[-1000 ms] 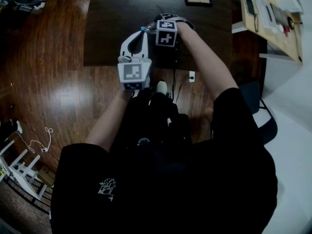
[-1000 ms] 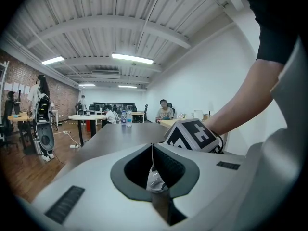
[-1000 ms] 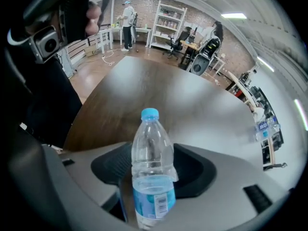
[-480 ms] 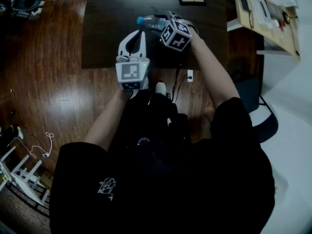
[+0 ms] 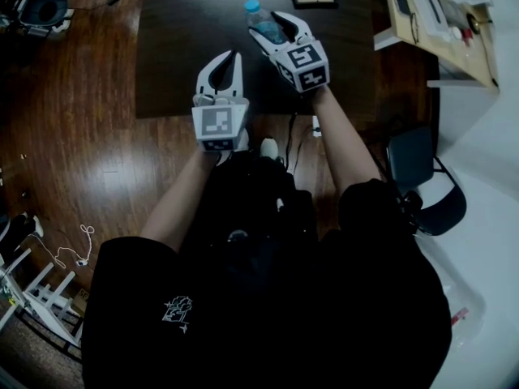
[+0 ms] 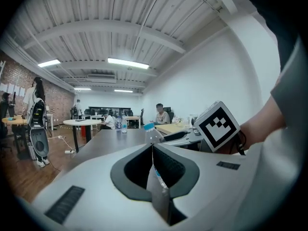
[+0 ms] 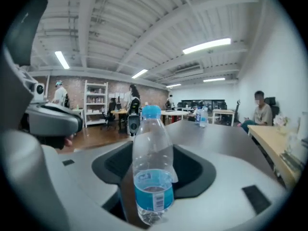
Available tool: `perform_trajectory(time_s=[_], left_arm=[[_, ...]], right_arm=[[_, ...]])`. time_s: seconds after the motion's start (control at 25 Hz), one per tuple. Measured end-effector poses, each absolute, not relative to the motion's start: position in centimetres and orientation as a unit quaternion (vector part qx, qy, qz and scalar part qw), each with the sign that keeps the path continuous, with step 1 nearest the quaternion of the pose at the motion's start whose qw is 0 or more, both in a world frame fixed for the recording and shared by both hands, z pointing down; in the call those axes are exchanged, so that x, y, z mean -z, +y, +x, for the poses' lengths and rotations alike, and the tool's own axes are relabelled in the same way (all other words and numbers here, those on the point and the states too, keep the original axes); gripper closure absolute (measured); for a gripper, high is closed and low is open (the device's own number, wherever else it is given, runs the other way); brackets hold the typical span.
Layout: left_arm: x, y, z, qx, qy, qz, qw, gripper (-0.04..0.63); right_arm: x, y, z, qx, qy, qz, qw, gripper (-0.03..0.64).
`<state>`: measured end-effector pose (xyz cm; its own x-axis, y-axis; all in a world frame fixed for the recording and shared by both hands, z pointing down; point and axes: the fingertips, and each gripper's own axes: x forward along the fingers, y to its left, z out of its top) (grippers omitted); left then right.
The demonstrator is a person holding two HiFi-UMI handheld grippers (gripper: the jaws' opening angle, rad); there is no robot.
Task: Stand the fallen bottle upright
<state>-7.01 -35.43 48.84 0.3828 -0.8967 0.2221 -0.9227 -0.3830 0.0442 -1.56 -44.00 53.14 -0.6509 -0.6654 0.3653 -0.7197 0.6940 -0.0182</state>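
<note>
Dark counter (image 5: 186, 47). Your right gripper (image 5: 265, 24) pinches the bottle (image 7: 151, 177); left gripper (image 5: 230, 55) jaws pressed together, empty. Risk: letting go while it's tilted, and it topples.

No word, brand or number is legible anywhere. The bottle (image 7: 151, 167) between the jaws of the right gripper (image 5: 272, 27) wears a blue label (image 7: 153, 192) with a small white mark and a pale panel of fine lines (too blurred to spell out). Each gripper's cube bears a black-and-white square marker (image 5: 304, 58), a pattern rather than letters. Behind the left gripper (image 5: 231, 55), the white print (image 5: 178, 311) on the person's shirt is illegible.
</note>
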Motion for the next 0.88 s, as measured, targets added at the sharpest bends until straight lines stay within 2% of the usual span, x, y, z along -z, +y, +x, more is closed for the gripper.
perform_trajectory(time_s=[0.16,0.4,0.88], left_arm=[[-48.8,-35.2,-6.9,-0.077,-0.551,0.827,0.087,0.591],[-49.7,-35.5,-6.3,-0.063,-0.563,0.817,0.109,0.591],[-50.2,-35.3,-6.3,-0.071,-0.561,0.818,0.106,0.591]], right_arm=[[-52.8,-44.2,-0.2,-0.105,-0.886,0.439,0.106,0.328],[-53.2,-44.3,1.1,-0.091,-0.854,0.510,0.051,0.327],[-55.2,-42.2,2.6,-0.059,-0.829,0.555,0.040,0.322]])
